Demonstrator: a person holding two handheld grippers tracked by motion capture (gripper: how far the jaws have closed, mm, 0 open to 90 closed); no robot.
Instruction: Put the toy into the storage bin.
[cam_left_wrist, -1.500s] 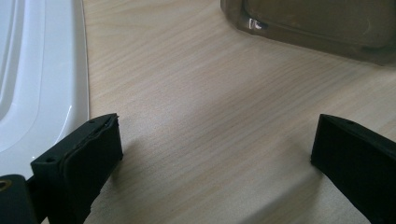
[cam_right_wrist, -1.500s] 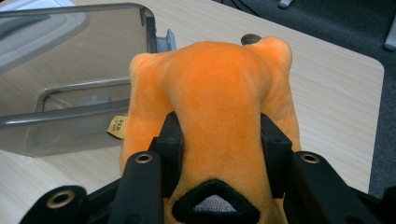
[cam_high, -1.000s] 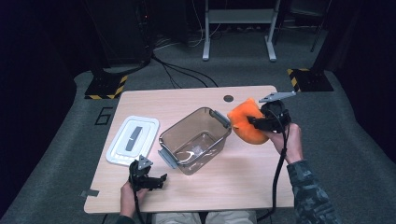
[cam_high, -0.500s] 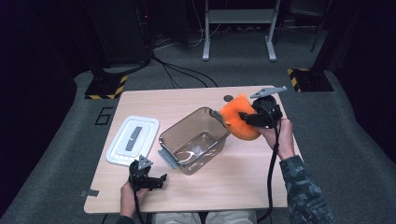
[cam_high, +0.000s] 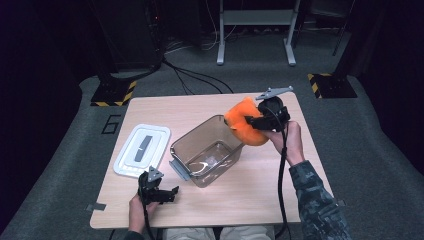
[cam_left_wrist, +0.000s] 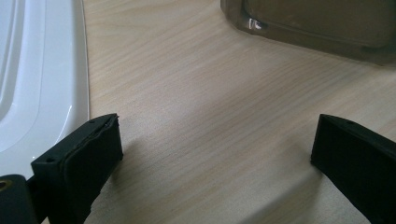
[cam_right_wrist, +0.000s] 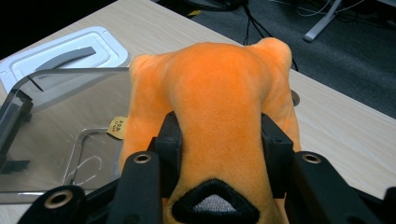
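Note:
An orange plush toy (cam_high: 243, 125) hangs over the right rim of a clear brownish plastic bin (cam_high: 207, 151) in the middle of the table. My right gripper (cam_high: 252, 121) is shut on the toy; its black jaws squeeze the plush (cam_right_wrist: 219, 112) from both sides, with the bin (cam_right_wrist: 51, 126) below and to the left. My left gripper (cam_high: 167, 192) rests open near the table's front edge, its jaws spread over bare wood (cam_left_wrist: 215, 140). The bin's corner (cam_left_wrist: 299, 23) lies ahead of it.
A white lid (cam_high: 142, 149) with a grey handle lies flat left of the bin, and its edge (cam_left_wrist: 42, 70) is beside my left jaw. Black stands, cables and hazard-striped feet (cam_high: 114, 92) sit on the grey floor beyond the table.
My right gripper has carried the orange toy leftward, from beside the bin's right end to over its rim. The left gripper has stayed put.

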